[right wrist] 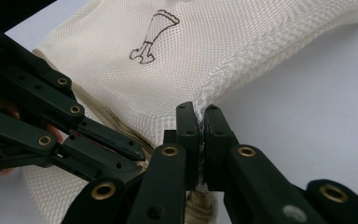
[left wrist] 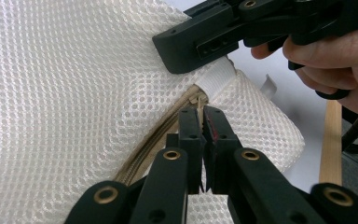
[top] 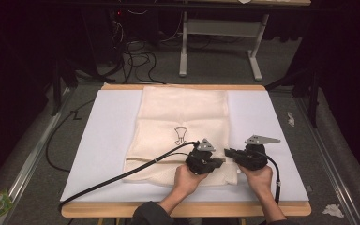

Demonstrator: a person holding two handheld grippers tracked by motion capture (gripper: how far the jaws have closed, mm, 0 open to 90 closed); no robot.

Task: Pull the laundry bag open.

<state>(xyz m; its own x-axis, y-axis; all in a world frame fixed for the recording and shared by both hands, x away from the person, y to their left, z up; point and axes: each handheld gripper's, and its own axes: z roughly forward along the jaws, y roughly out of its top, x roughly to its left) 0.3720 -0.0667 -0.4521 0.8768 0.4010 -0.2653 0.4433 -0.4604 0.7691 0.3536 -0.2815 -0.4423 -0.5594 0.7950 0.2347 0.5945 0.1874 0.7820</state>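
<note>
A cream mesh laundry bag (top: 183,117) lies flat on the white mat (top: 103,140), with a small dark figure (right wrist: 154,35) printed on it. Its tan zipper (left wrist: 154,144) runs along the near edge. My left gripper (left wrist: 203,112) is shut on the zipper pull at the zipper's right end, by a white fabric tab (left wrist: 216,77). My right gripper (right wrist: 199,112) is shut on the bag's mesh edge close by, and the cloth rises in a taut ridge from its jaws. In the high view the left gripper (top: 220,161) and right gripper (top: 228,152) meet tip to tip at the bag's near right corner.
The mat covers a wooden table whose front edge (top: 183,208) is near the person. The left gripper's cable (top: 122,176) trails off to the left across the mat. Beyond the table stand a desk frame (top: 215,47) and floor cables; scraps of paper (top: 333,210) lie on the floor at right.
</note>
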